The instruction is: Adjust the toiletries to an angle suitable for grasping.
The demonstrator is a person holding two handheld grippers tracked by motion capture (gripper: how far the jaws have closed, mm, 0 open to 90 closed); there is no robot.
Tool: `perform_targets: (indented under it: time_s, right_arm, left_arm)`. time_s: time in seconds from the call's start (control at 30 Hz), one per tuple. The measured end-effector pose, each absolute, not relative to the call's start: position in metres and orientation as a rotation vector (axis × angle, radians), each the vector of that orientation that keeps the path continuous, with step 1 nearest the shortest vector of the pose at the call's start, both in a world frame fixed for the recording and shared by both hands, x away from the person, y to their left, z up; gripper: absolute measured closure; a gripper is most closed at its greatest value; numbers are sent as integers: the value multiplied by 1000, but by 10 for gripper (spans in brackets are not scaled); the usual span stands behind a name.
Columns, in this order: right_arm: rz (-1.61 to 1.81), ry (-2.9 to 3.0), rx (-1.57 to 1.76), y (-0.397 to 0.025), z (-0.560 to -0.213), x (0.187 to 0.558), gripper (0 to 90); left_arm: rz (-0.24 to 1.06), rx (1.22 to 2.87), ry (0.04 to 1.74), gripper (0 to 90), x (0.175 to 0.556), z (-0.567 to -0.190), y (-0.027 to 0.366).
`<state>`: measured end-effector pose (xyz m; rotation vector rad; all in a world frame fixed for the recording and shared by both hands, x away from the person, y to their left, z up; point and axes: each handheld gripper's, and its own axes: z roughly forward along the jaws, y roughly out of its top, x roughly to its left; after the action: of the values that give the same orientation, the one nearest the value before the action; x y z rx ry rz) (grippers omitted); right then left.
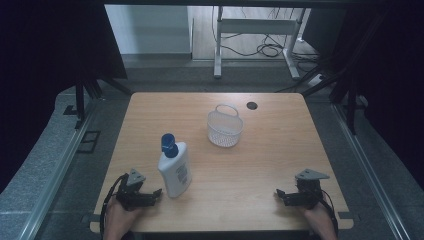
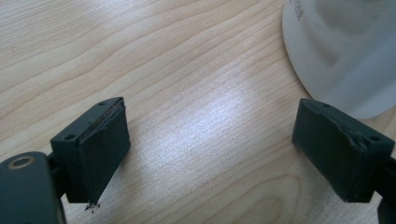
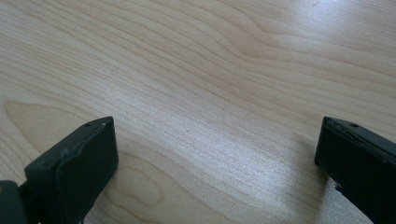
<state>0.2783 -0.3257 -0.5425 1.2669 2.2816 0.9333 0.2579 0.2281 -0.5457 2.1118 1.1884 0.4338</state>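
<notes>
A white lotion bottle (image 1: 175,171) with a blue cap lies flat on the wooden table (image 1: 260,165), near its front left. Just beside the bottle's base sits the left gripper (image 1: 155,194), jaws spread wide around bare wood. A white mesh basket (image 1: 225,127) stands farther back, well apart. The right gripper (image 1: 280,195) rests at the front right, jaws likewise spread.

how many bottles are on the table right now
1: a white plastic bottle with a blue cap lies on the wooden table, just beside the left gripper. None seems hidden.
</notes>
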Motion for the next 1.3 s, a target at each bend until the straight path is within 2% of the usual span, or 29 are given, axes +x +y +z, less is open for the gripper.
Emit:
perform_targets:
  time_s: [1.0,1.3]
  right_arm:
    - [942,2298,1247,-326,-542,275,0]
    - [942,2299,1246,-326,-542,275,0]
  left_arm:
    - [436,2106,1205,103,261,-545,228]
    - [380,2091,1255,138,264,-540,231]
